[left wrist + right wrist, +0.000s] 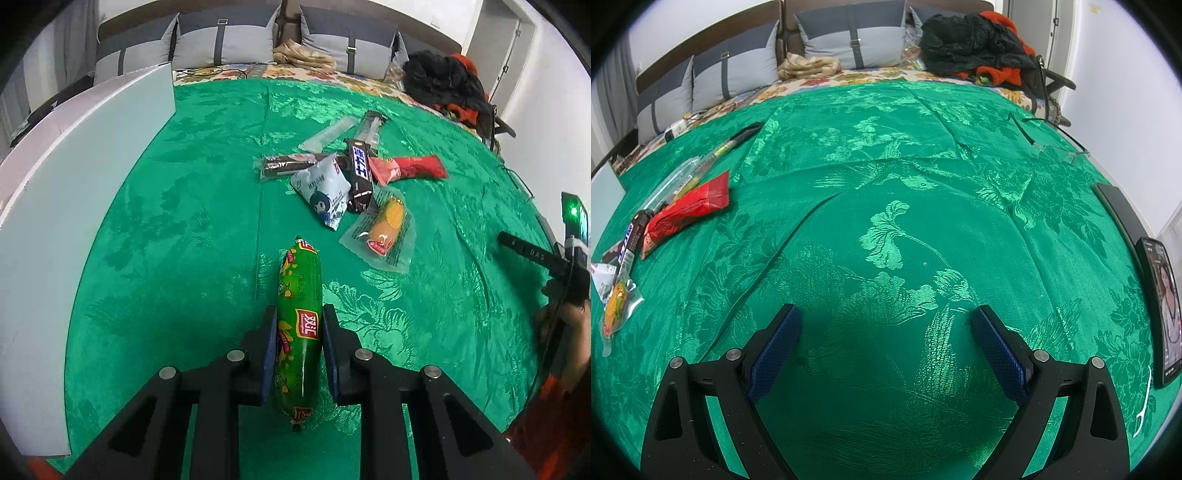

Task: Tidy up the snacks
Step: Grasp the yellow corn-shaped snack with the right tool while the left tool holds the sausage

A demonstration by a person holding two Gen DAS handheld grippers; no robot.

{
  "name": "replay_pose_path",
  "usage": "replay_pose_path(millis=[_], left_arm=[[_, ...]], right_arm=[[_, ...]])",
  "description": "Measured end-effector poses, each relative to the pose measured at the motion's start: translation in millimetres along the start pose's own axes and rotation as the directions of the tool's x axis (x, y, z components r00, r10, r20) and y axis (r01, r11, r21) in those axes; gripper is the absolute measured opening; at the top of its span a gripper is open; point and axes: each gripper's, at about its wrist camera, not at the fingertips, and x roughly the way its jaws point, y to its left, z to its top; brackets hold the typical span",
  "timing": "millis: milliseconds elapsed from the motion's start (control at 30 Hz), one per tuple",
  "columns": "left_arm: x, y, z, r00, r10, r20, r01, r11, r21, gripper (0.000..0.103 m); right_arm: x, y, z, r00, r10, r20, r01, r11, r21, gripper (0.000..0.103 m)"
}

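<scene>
Snacks are lying scattered on a green patterned cloth [184, 229], and one of them, a green-wrapped sausage [300, 295], is sitting lengthwise between the fingers of the left gripper [300, 317]. Both blue pads are pressing against the sausage's sides, so the left gripper is closing narrowly on it; its far tip is pointing toward 12 o'clock.

From the sausage, the rest of the pile is lying toward 1 o'clock: a clear pouch with an orange snack [384, 230] nearest, a white packet with a cartoon face [325, 192] just beside it, a dark chocolate bar [360, 173] overlapping both, a red packet [410, 168] at the bar's right, and a brown bar [286, 164] touching the white packet's far side. A white box wall [74, 177] is standing at 9 to 10 o'clock.

The right gripper [886, 314] is hovering over bare cloth with its fingers spread wide, holding nothing. In its view the pile is sitting at 9 o'clock, and a phone [1161, 310] is lying at 3 o'clock.
</scene>
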Motion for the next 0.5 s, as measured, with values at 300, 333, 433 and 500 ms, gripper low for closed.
replay_pose_path(millis=[300, 333, 433, 500], left_arm=[[-23, 7, 4, 0.998, -0.018, 0.062, 0.021, 0.999, -0.039, 0.022], [-25, 8, 5, 0.998, -0.02, 0.067, 0.023, 0.999, -0.044, 0.022], [-39, 17, 3, 0.995, -0.023, 0.097, 0.029, 0.998, -0.061, 0.022], [-47, 22, -1, 0.993, -0.012, 0.117, 0.019, 0.998, -0.063, 0.022]], right_arm=[[0, 0, 0, 1.0, 0.001, 0.0, -0.001, 1.0, 0.0, 0.096], [1, 0, 1, 1.0, 0.003, -0.001, -0.003, 1.0, 0.002, 0.096], [-1, 2, 1, 1.0, 0.007, -0.014, -0.007, 1.0, -0.008, 0.096], [-7, 4, 3, 0.997, 0.05, -0.051, -0.049, 0.998, 0.033, 0.094]])
